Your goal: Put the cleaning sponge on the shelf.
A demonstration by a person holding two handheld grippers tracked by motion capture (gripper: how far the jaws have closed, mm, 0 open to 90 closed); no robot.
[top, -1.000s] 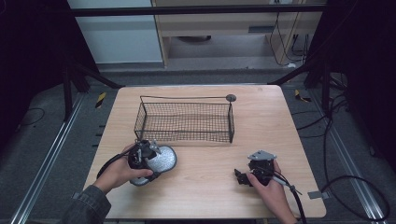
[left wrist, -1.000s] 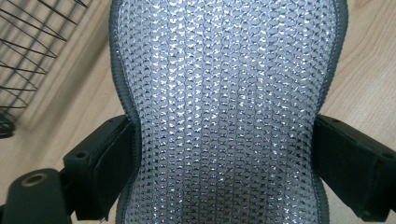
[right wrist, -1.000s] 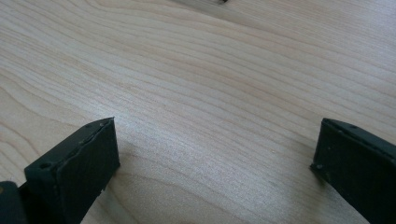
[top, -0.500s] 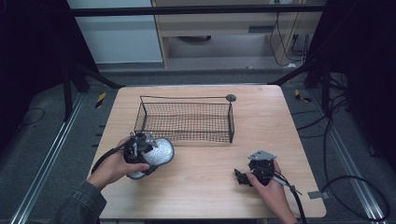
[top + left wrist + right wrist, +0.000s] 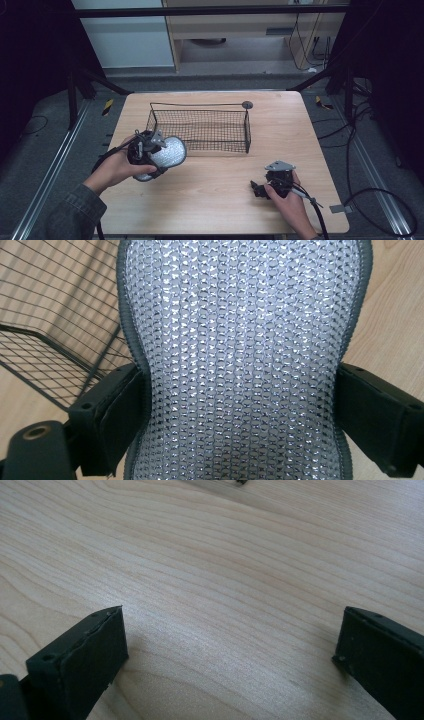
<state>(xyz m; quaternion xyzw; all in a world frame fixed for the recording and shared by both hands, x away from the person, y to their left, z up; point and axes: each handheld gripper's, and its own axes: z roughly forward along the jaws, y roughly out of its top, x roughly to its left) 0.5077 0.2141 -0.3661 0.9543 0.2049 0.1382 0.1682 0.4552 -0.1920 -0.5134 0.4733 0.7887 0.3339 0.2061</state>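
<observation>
While the right gripper rests wide open on the counter, the left gripper clamps what looks like a silver mesh scrubber, likely bound for the wire basket.

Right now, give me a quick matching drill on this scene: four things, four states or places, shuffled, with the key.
Things:
1. left gripper
2. right gripper
3. wire basket
4. silver mesh sponge

States or places:
A. stands at the middle of the table, nothing visible in it
B. open, jaws wide apart over bare wood
C. pinched at its waist between two black jaws
D. shut on a shiny item, near the basket's left end

Pairs: 1-D, 2-B, 3-A, 4-C
</observation>
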